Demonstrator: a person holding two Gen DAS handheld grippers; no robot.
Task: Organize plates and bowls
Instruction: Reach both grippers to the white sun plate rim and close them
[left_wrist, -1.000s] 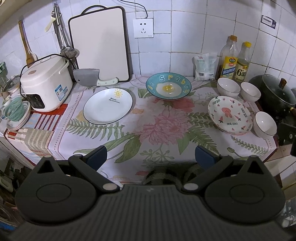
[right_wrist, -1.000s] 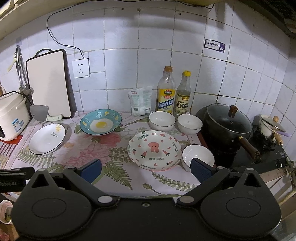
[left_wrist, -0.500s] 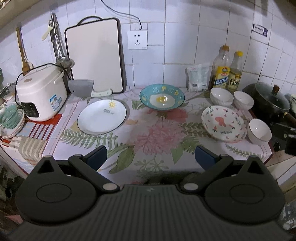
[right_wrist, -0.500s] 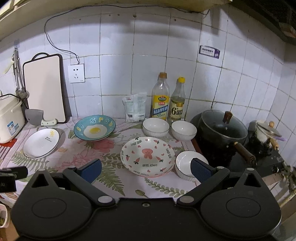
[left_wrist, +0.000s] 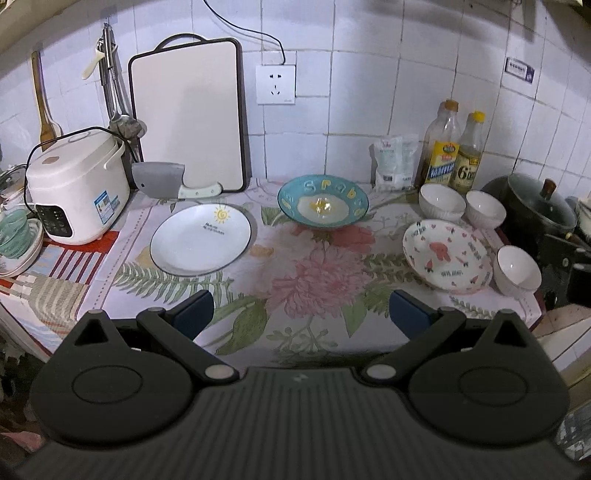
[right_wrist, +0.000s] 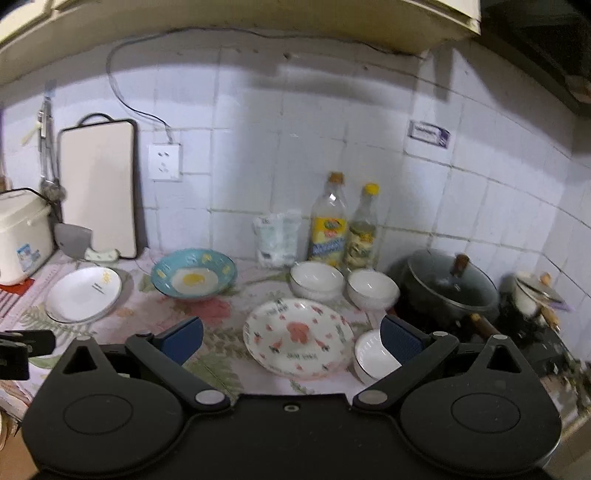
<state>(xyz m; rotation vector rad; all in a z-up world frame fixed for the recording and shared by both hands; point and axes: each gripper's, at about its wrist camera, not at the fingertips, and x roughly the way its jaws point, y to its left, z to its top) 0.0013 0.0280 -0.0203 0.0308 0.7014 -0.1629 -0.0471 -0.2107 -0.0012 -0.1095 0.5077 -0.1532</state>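
On the floral cloth lie a white sun plate (left_wrist: 201, 239) (right_wrist: 84, 293), a blue egg-pattern dish (left_wrist: 323, 201) (right_wrist: 194, 277) and a pink-patterned plate (left_wrist: 447, 255) (right_wrist: 297, 338). Two white bowls (left_wrist: 441, 202) (left_wrist: 485, 208) stand by the bottles, seen again (right_wrist: 317, 283) (right_wrist: 373, 292) from the right. A third white bowl (left_wrist: 517, 270) (right_wrist: 375, 356) sits at the cloth's right edge. My left gripper (left_wrist: 301, 314) is open, back from the counter's front edge. My right gripper (right_wrist: 291, 338) is open too, held in front of the pink-patterned plate, touching nothing.
A rice cooker (left_wrist: 75, 184), cleaver (left_wrist: 162, 182) and cutting board (left_wrist: 188, 114) stand at the back left. Two bottles (left_wrist: 441, 149) (left_wrist: 469, 155) and a white pouch (left_wrist: 395, 162) line the wall. A lidded black pot (left_wrist: 539, 205) sits on the stove at right. Stacked dishes (left_wrist: 18, 240) are far left.
Both grippers have drawn back and tilted upward, so the counter sits lower and more wall shows. The right view is motion-blurred. No dish has moved.
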